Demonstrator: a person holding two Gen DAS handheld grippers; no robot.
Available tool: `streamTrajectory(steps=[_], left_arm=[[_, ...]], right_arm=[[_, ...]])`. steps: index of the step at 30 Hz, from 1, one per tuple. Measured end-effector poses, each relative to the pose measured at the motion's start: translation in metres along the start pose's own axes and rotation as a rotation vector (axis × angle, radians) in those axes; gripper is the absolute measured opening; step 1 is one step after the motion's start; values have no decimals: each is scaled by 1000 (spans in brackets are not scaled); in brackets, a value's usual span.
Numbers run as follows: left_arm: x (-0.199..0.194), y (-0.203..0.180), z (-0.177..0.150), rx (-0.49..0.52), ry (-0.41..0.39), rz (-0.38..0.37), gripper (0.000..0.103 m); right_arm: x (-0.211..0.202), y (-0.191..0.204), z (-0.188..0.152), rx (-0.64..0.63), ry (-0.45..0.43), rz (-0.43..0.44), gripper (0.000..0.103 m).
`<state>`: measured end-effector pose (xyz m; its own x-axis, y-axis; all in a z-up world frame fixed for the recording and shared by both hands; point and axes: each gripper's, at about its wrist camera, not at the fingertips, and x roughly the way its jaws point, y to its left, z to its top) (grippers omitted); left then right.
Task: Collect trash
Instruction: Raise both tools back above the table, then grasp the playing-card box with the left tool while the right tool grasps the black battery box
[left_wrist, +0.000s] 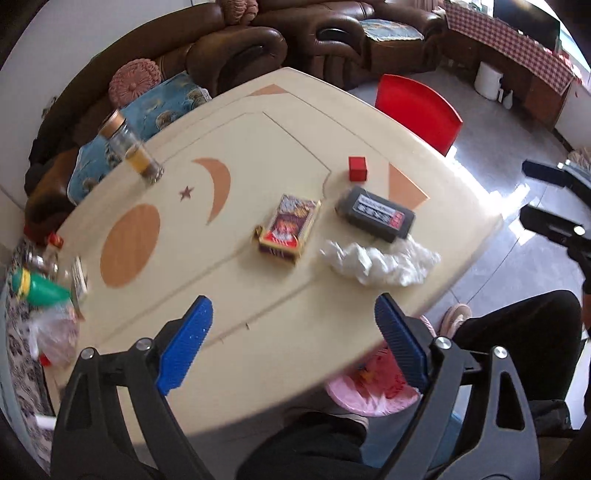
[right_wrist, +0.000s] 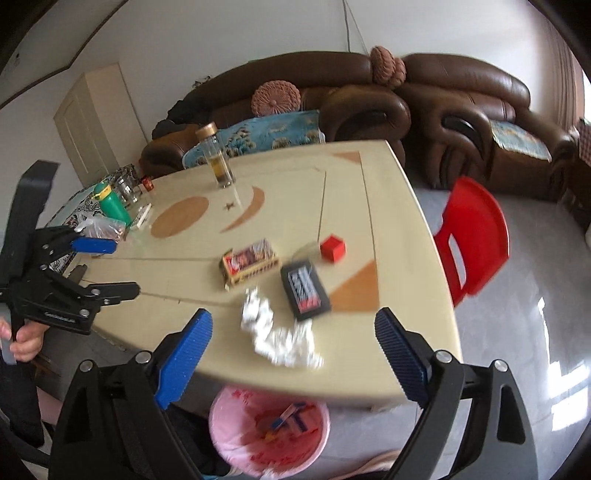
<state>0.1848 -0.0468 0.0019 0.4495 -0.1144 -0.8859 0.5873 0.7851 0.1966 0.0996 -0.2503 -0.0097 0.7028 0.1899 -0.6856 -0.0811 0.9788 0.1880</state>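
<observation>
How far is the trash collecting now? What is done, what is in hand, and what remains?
Done: some scraps already lie in the pink-lined bin below the table edge.
In hand: nothing; the left gripper and right gripper are both open and empty above the table.
Left: the crumpled white paper lies near the edge, with the black box, the colourful box and the red cube beside it.

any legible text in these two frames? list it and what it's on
None can be read.
Colourful box: printed artwork and lettering, blurred.
Dark grey box: label with a red patch, characters too small and blurred.
Pink bin liner: red print, illegible.
Left gripper body: small embossed word, too small to read.
Red cube: no marking visible.
</observation>
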Motion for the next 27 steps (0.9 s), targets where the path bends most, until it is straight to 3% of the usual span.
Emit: streamTrajectory(steps=[10,21,27], left_arm=[[44,0,42,111,58,-50,87],[116,-7,65,232,159,-81,87],[148,-2,73,236,204,-102,87]], right_arm=[[32,-11,43,-72,21,-6,88],[101,-3,44,-174,144,29,88],[142,1,35,-218,227,53,88]])
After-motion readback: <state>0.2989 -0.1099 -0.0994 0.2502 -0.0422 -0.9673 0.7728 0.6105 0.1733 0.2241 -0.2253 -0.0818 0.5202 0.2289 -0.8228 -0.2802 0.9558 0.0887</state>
